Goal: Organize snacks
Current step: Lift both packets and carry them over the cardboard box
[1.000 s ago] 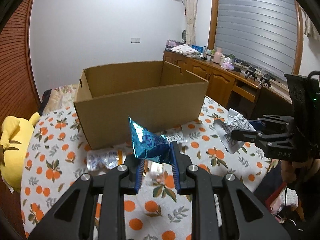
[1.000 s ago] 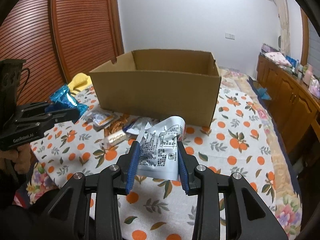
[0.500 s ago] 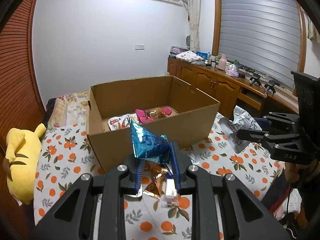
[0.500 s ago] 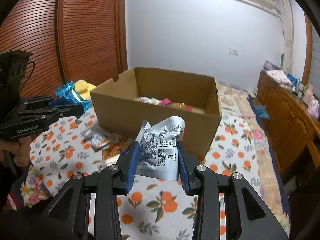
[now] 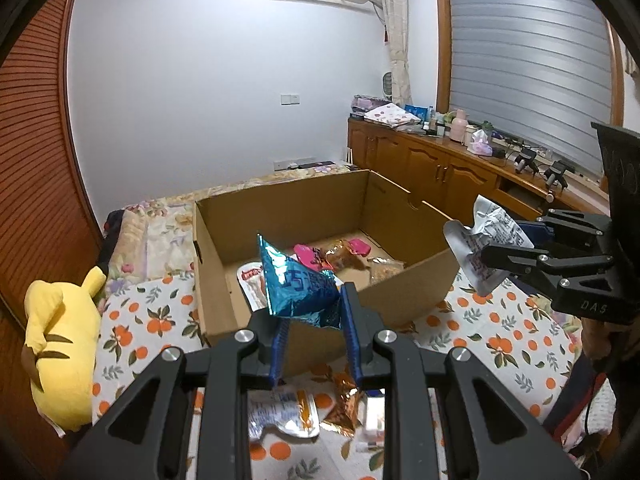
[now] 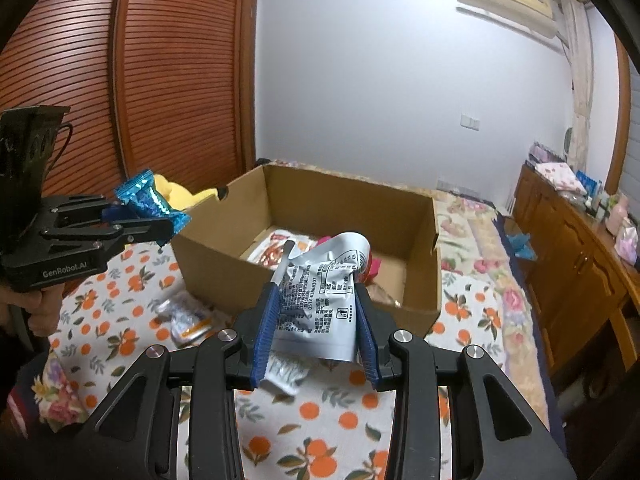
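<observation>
My left gripper [image 5: 314,312] is shut on a shiny blue snack packet [image 5: 298,282], held above the near wall of the open cardboard box [image 5: 420,288]. My right gripper [image 6: 316,320] is shut on a crumpled white snack pouch [image 6: 320,296], held above the box's near side. Each gripper shows in the other view: the right one with its pouch [image 5: 486,252], the left one with its blue packet [image 6: 150,204]. The box [image 6: 400,208] holds several snacks, pink, red-white and golden [image 5: 332,254].
Loose snack packets lie on the orange-print tablecloth in front of the box [image 5: 280,414], [image 6: 186,318]. A yellow plush toy [image 5: 60,336] lies at the left. Wooden cabinets [image 5: 432,172] line the right wall. A slatted wooden door [image 6: 160,72] stands behind.
Both grippers have risen with their packets and moved closer to the box, so its inside and the snacks in it have come into view.
</observation>
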